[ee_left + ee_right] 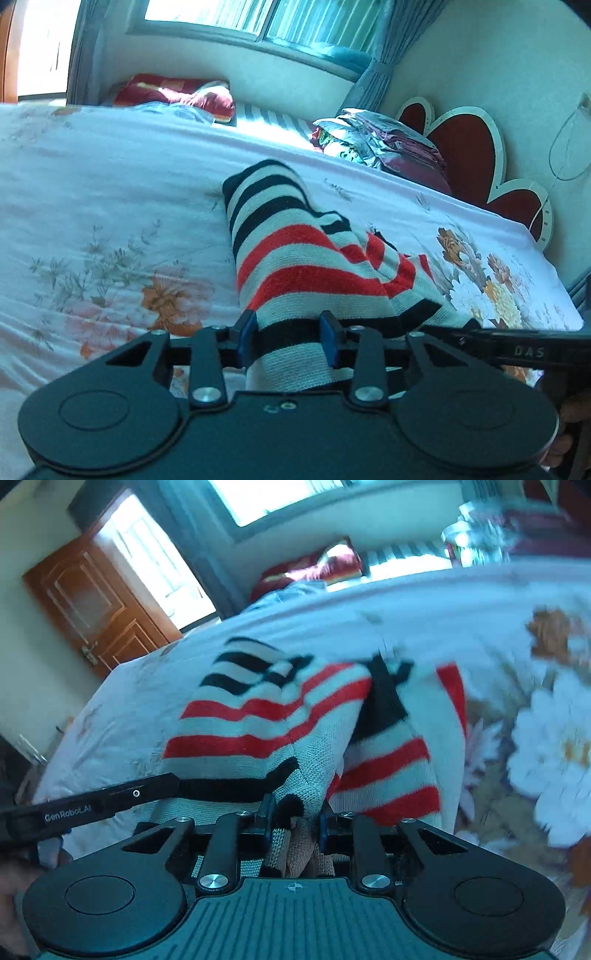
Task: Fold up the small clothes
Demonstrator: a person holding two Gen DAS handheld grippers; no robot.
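A small knitted garment (295, 258) striped red, black and pale grey lies stretched across the floral bed sheet (92, 184). My left gripper (289, 339) is shut on the garment's near edge, its blue pads pressing the fabric from both sides. In the right wrist view the same striped garment (288, 723) is bunched and folded over itself. My right gripper (295, 823) is shut on a gathered fold of it. The right gripper's body (517, 347) shows at the right of the left view, and the left gripper's body (92, 808) at the left of the right view.
A stack of folded clothes (388, 144) sits at the head of the bed by the red scalloped headboard (469, 147). A red pillow (177, 96) lies at the far side under the window. A wooden door (92, 602) stands beyond the bed's end.
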